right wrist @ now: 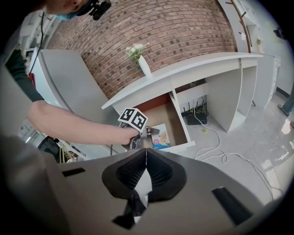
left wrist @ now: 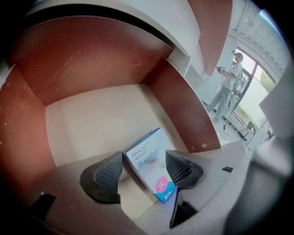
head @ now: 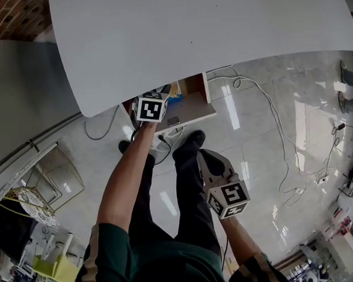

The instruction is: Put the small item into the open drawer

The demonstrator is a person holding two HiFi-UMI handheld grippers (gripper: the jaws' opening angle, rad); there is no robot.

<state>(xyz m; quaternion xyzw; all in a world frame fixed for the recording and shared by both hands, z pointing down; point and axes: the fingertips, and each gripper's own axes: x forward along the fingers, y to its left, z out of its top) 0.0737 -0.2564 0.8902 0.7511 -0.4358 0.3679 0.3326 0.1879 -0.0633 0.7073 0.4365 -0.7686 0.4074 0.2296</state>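
Observation:
A small white and blue bandage box (left wrist: 151,167) lies on the pale floor of the open drawer (left wrist: 105,119), which has reddish-brown walls. My left gripper (left wrist: 143,170) reaches into the drawer with its jaws wide; the box sits between the pads, and the left pad stands apart from it. The right gripper view shows the box (right wrist: 161,137) in the drawer (right wrist: 178,125) just past the left gripper (right wrist: 140,134). From the head view, the left gripper (head: 162,108) is at the drawer (head: 194,111) under the desk edge. My right gripper (right wrist: 145,158) hangs back over the floor, shut and empty.
A long white desk (head: 205,27) overhangs the drawer. A vase of flowers (right wrist: 143,64) stands on its top before a brick wall. Cables (head: 271,118) trail across the glossy floor. My legs and shoes (head: 189,145) stand before the drawer. Another person (left wrist: 228,87) stands far off.

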